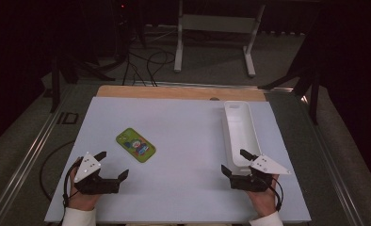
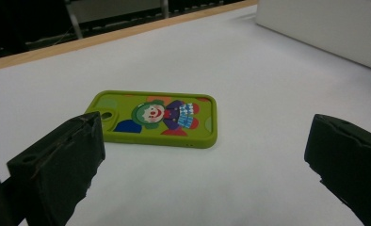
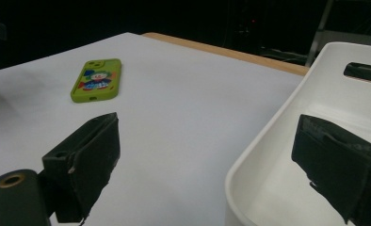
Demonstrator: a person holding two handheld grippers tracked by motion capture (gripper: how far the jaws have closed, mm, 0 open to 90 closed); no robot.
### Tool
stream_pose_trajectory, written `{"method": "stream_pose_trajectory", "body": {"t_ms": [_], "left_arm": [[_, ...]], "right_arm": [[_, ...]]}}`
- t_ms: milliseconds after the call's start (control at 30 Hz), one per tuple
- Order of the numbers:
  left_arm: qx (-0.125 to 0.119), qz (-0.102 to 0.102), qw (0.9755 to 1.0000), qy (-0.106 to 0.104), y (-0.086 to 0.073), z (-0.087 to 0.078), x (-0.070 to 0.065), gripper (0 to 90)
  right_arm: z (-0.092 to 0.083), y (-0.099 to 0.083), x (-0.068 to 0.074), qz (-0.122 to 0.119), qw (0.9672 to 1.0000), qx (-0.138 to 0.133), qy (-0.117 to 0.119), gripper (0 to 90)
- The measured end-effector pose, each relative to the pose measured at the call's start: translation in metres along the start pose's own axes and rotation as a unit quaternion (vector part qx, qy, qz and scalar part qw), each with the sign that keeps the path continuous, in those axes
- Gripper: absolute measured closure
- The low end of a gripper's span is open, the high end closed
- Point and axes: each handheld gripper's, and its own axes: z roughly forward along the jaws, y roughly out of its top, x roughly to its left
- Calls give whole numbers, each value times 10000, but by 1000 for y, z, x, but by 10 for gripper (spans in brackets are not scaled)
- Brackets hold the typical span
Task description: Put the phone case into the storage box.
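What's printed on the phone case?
A clown on a lime-green phone case, shown best in the left gripper view.

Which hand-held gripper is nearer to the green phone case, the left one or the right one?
Left. The left hand-held gripper sits just below and left of the green phone case, jaws open toward it. The right hand-held gripper is far across the table, at the near end of the white tray.
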Motion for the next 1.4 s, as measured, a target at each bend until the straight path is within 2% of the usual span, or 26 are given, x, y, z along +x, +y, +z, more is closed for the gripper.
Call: {"method": "stream_pose_trajectory", "body": {"t_ms": [500, 833, 1133, 1400], "left_arm": [[43, -94, 9999, 0, -1, 1, 1, 0], [163, -37, 9999, 39, -3, 4, -3, 0], [123, 13, 9999, 93, 2, 5, -7, 0], [98, 45, 9999, 60, 11, 6, -10, 0]], "right_arm": [[0, 0, 2, 9, 10000, 5, -39, 83], [1, -1, 2, 1, 10000, 12, -58, 83], [-2, 1, 0, 48, 9999, -19, -151, 83], [-4, 2, -1, 41, 9998, -44, -181, 83]]}}
